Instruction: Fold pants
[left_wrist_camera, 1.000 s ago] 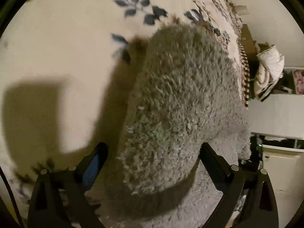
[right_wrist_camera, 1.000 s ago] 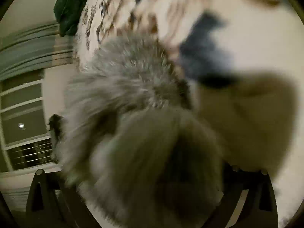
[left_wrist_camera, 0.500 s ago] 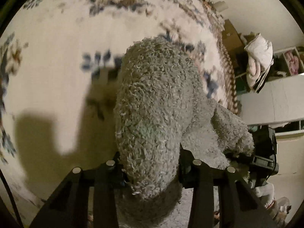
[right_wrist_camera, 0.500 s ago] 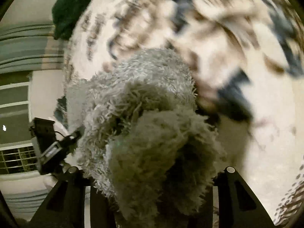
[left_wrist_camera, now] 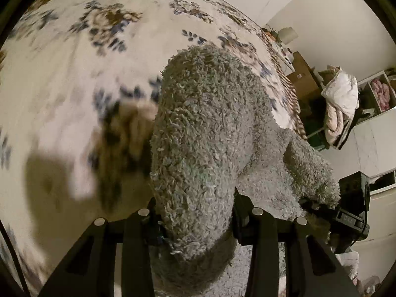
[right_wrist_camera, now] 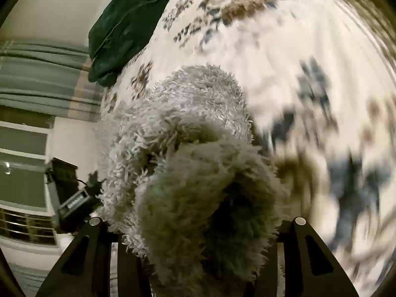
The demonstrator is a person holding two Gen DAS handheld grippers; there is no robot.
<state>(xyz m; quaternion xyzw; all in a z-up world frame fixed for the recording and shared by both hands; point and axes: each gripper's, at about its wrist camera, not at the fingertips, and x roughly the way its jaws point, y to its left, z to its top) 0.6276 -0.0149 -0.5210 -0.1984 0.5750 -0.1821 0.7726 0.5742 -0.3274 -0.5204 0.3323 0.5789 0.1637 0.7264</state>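
Left hand-held gripper is clamped on a thick bunch of the pants, grey fuzzy fleece, fingers pinched in on both sides of the roll. Right hand-held gripper is likewise clamped on its own bunch of the pants; fabric fills the whole gap between its fingers.

Pants hang lifted over the bed, which has a floral cover, slung between the two grippers (left view shows the span running off to the right gripper's body at frame right). Whether the far end touches the bed I cannot tell.

Why held like this, my read: two grips on one edge, probably waistband or a leg end, keep the garment spread and off the cover so it can be carried over and laid onto itself without dragging. Fleece is bulky and limp, so a deep bite on a bunch beats a thin pinch.

Bed is motion-blurred in both views, so the carry is under way. Fold looks early: nothing laid flat yet.

Dark green cloth lies at the far bed edge, well apart from the pants. Risk: pile compresses and slips if the grip eases
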